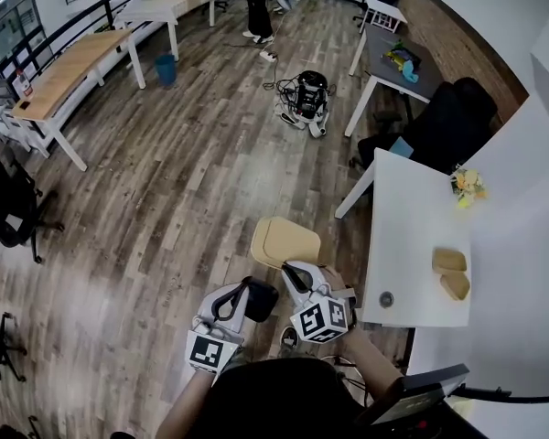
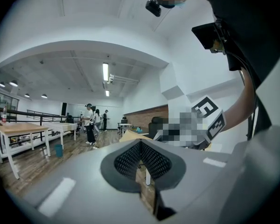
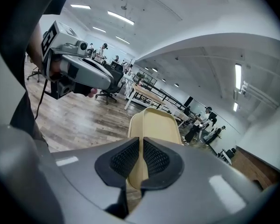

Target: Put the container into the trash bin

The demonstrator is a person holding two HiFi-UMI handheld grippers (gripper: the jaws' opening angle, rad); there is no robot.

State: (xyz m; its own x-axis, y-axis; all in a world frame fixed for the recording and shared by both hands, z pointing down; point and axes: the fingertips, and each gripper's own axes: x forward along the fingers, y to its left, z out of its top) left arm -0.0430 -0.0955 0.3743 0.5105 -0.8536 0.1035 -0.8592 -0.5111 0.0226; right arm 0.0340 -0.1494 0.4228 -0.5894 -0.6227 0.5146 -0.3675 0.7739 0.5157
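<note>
Mid-carry, your right gripper pinched the container (left gripper pressed together, empty); next likely meant reaching the bin at eleven o'clock.

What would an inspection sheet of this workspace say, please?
Surface: white table, wood floor beside it.
Job's things: beige container held above the floor; blue bin far off by a wooden desk.
Clutter: two more containers, small round thing, yellow flowers on the table.
Grippers: right gripper shut on the container's edge; left gripper shut, empty.
Cables: loose cable by a black machine.
Surroundings: office chairs, people far off.
</note>
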